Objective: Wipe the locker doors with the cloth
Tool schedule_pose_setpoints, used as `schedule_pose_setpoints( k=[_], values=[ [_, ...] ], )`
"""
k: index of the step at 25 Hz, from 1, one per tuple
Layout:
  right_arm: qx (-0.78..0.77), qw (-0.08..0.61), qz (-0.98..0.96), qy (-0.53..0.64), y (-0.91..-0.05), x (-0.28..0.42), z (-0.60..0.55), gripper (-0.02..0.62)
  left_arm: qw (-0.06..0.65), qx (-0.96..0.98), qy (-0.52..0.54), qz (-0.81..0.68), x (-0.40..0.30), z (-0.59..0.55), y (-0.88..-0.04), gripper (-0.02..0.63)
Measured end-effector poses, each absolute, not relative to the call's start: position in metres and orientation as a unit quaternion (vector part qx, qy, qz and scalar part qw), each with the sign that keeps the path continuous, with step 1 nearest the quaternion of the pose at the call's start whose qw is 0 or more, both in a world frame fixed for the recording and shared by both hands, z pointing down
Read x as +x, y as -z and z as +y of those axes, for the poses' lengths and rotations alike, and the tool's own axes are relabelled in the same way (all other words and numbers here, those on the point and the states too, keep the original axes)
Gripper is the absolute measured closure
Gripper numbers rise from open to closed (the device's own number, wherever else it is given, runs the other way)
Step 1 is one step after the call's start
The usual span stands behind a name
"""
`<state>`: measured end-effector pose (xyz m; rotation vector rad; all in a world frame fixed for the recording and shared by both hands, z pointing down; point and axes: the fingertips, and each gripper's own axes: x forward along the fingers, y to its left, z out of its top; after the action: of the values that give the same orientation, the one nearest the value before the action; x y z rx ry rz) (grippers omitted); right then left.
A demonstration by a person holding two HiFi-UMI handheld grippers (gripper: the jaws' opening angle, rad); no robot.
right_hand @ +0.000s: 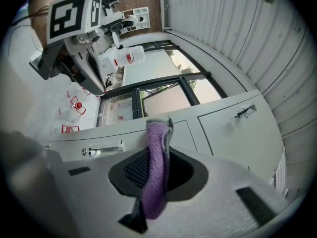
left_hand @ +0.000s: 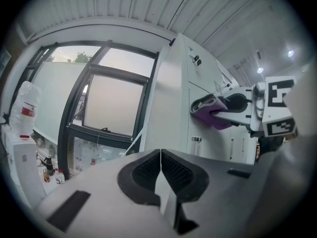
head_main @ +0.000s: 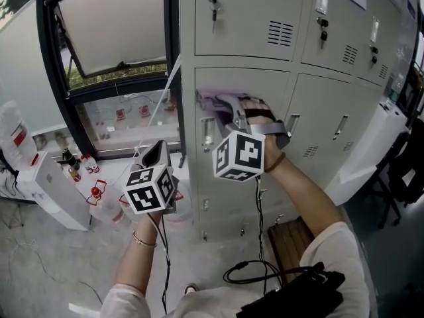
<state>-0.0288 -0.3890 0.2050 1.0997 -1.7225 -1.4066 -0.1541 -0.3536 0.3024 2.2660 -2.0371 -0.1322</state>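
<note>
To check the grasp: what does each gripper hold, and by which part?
Right gripper: the purple cloth, a folded part pinched between the fingers, its end sticking out beyond them. Left gripper: shut, holding nothing.

This looks like a locker room in a work place. A wall of grey metal lockers is seen right in front of the right gripper. Keys, air slots and handles are seen on the doors. A big window with a black frame is found ahead of the left gripper. A white jug with a red label and small bottles are kept far to that gripper's left. A bare grey floor is seen below it.
</note>
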Motion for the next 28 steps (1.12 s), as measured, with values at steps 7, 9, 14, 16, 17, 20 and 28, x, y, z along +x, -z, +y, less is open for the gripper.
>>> schedule_pose_setpoints(
  k=[7,9,14,16,17,20,28],
  values=[
    [0.414,0.328,-0.662,0.532,-0.228,-0.029,-0.389,0.537,0.060,0.746,0.032,-0.663,-0.148,-0.355,-0.324,0.597],
    [0.412,0.330,-0.662,0.532,-0.233,-0.028,-0.390,0.537,0.064,0.747,0.030,-0.661,-0.146,-0.356,-0.329,0.597],
    [0.403,0.340,-0.673,0.519,-0.252,-0.029,-0.389,0.538,0.069,0.748,0.022,-0.659,-0.145,-0.357,-0.340,0.597],
    [0.400,0.343,-0.674,0.517,-0.259,-0.028,-0.390,0.537,0.071,0.749,0.021,-0.659,-0.144,-0.358,-0.344,0.597],
    [0.399,0.345,-0.675,0.516,-0.262,-0.028,-0.390,0.537,0.073,0.749,0.021,-0.658,-0.144,-0.358,-0.346,0.597],
    [0.398,0.346,-0.677,0.513,-0.269,-0.028,-0.391,0.537,0.080,0.750,0.019,-0.657,-0.142,-0.359,-0.354,0.597],
    [0.395,0.345,-0.682,0.510,-0.281,-0.028,-0.389,0.537,0.090,0.752,0.016,-0.652,-0.136,-0.360,-0.366,0.597]
  ],
)
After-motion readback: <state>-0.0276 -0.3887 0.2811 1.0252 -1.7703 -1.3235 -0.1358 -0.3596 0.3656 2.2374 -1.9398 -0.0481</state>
